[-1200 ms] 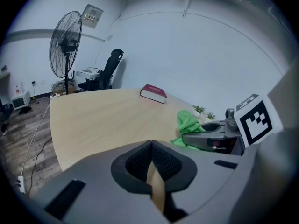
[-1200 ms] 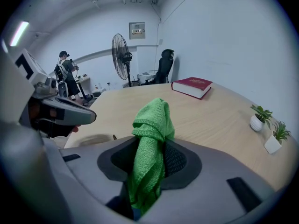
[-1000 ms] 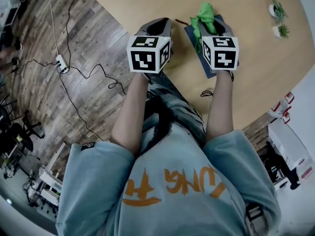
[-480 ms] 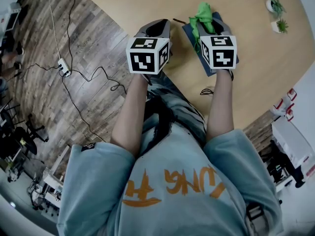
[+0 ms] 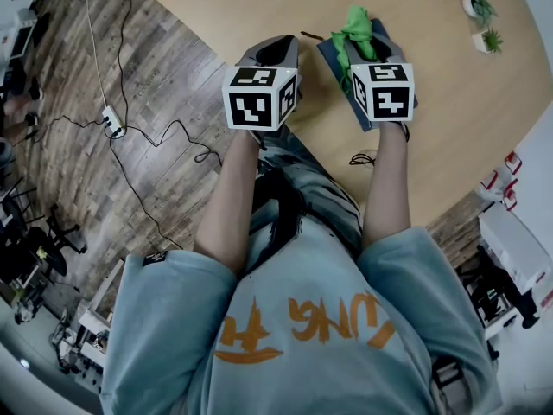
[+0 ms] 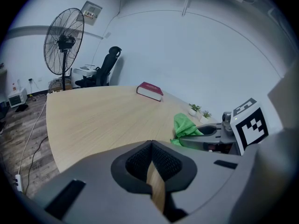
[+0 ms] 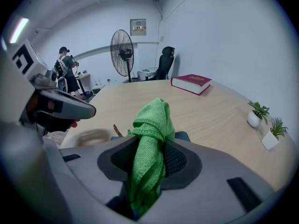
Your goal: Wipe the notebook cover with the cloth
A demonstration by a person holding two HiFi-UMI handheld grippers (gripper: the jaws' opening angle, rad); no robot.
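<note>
Your right gripper [image 7: 150,149] has its jaws clamped on the crumpled green microfibre cloth [image 7: 152,125]. The cloth bunches up ahead of the jaws rather than hanging under them, so you risk dragging the jaw tips, not fabric, over the dark blue notebook [image 5: 330,59] lying just beneath them on the light wooden tabletop [image 5: 449,137]. Nothing pins the notebook: your left gripper [image 6: 152,167], jaws almost shut on nothing, hovers off to its side, so a stroke may shove it. Against a second ago little differs; the view has only drifted slightly.
</note>
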